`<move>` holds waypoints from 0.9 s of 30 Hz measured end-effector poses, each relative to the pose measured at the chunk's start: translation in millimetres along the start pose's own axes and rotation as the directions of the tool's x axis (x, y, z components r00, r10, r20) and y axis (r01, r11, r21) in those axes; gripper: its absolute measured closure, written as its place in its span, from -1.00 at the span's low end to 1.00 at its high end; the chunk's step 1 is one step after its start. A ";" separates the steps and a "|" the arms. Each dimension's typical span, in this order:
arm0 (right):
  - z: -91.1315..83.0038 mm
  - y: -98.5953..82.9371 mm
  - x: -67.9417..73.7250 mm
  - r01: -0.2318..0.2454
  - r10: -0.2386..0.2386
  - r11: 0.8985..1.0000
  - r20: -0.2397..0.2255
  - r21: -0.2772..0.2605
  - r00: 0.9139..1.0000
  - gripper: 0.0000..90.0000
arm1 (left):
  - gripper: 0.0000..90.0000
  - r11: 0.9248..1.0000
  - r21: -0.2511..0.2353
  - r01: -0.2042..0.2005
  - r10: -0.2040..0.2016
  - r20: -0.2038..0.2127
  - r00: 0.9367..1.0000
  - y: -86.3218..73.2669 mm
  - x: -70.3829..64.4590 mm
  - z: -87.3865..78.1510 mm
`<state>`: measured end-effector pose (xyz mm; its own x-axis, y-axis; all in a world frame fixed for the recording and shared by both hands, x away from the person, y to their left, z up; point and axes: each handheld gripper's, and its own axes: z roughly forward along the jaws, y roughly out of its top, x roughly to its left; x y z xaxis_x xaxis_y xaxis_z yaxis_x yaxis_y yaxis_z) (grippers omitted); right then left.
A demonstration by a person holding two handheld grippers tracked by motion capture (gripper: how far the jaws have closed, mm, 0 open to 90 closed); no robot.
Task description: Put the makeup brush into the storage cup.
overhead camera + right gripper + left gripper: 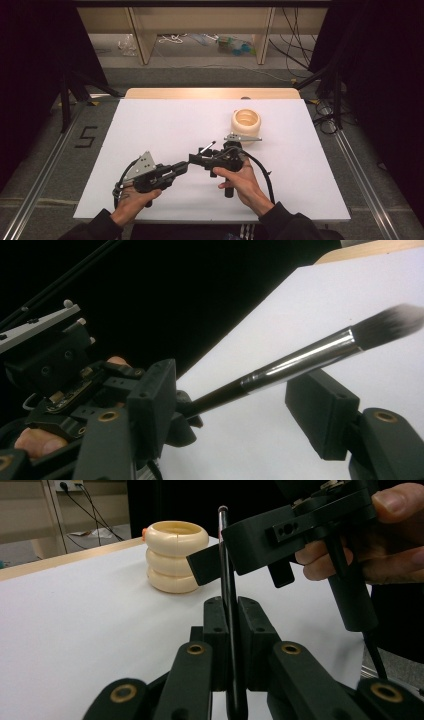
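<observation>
My left claw [230,625] is clamped tight on the black handle of a makeup brush [300,360]. My right claw [235,405] stands wide, its jaws either side of the brush's silver ferrule without pinching it. Both hover over the white board [165,130]; the stacked cream rings [245,124] sit well beyond.
</observation>
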<state>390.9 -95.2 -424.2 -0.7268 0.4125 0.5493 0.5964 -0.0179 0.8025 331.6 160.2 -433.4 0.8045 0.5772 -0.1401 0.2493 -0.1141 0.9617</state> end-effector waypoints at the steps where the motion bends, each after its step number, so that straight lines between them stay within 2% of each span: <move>1: -0.1 -0.3 0.0 -0.006 0.006 1.000 -0.005 0.000 1.000 -0.11 | 0.85 1.000 0.002 -0.002 0.002 0.000 1.000 0.0 -0.2 -0.1; 5: 0.3 -1.3 -0.3 -0.023 0.023 1.000 -0.012 0.001 1.000 -0.05 | 0.85 1.000 -0.003 -0.012 0.012 0.002 1.000 0.4 0.0 -0.2; 7: 0.4 -1.5 -0.4 -0.028 0.028 1.000 -0.016 -0.001 0.999 -0.03 | 0.85 1.000 -0.004 0.000 0.000 0.000 1.000 0.0 -0.7 -0.2; 9: -0.2 -1.0 -0.3 -0.040 0.040 0.999 -0.019 -0.005 0.999 0.00 | 0.85 1.000 -0.004 -0.015 0.015 0.004 1.000 0.3 -0.1 -0.3; 16: -2.2 -0.1 -0.2 -0.062 0.061 0.998 -0.034 -0.015 0.998 0.13 | 0.85 1.000 -0.009 -0.018 0.018 0.009 1.000 0.6 -1.1 -0.4; 27: -2.3 -0.9 -1.4 -0.065 0.064 0.998 -0.051 -0.017 0.997 0.38 | 0.85 1.000 -0.013 -0.012 0.012 0.018 1.000 0.2 -1.5 -0.2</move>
<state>390.6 -97.9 -425.2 -0.7035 0.3636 0.6107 0.6365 -0.0598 0.7689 330.3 159.5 -433.0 0.8169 0.5613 -0.1328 0.2332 -0.1107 0.9661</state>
